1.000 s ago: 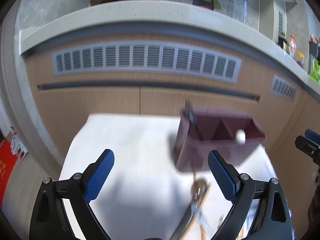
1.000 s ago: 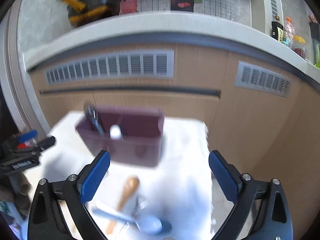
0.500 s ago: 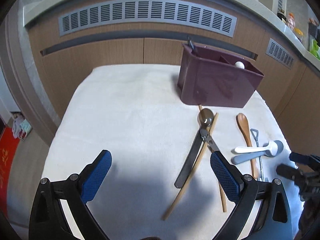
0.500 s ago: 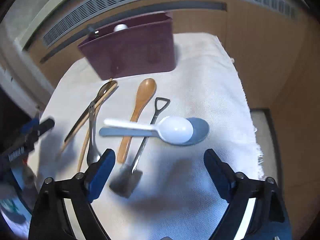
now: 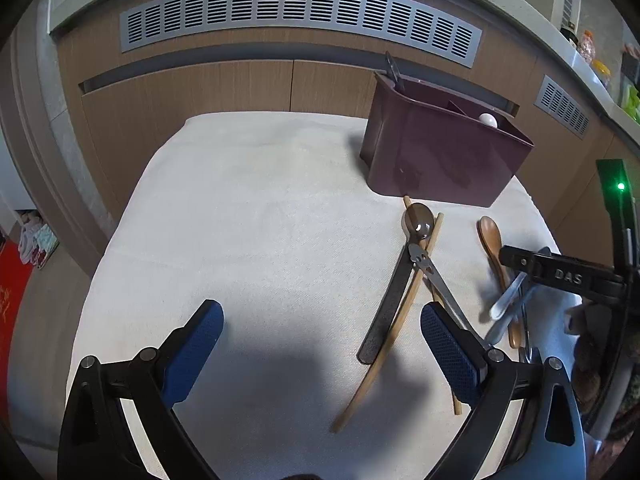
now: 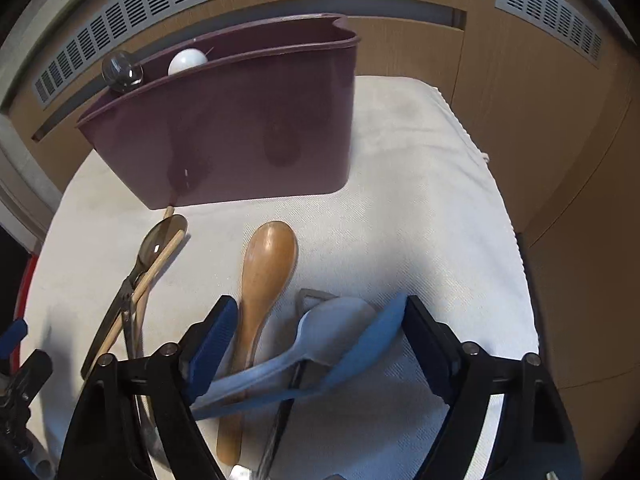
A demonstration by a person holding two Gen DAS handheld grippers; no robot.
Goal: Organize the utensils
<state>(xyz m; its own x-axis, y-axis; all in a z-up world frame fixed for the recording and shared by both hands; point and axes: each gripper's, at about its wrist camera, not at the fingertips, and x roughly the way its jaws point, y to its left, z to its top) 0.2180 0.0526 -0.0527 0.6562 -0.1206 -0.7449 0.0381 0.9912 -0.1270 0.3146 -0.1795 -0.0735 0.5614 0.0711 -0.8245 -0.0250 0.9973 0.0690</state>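
A dark maroon plastic utensil caddy stands on a white cloth-covered counter, ahead of both sets of jaws. A white rounded utensil end and a shiny metal spoon bowl poke above its rim; which compartments they sit in cannot be told.

The right gripper is low over the loose utensils, its jaws wide open and holding nothing. Between its blue pads lie a white plastic soup spoon overlapping a blue plastic soup spoon, both crossing a slim metal utensil with a triangular loop end. A light brown wooden spoon lies just inside the left pad, its bowl pointing toward the caddy.

Left of these jaws, a metal spoon, a pair of wooden chopsticks and a flat dark metal utensil lie crossed in a loose pile, the spoon's bowl almost touching the caddy's base.

The left gripper hovers above bare cloth, jaws wide open and empty. The crossed pile lies just ahead of its right pad, one chopstick passing beneath it. Wooden cabinet fronts with grey vent grilles stand behind the counter.
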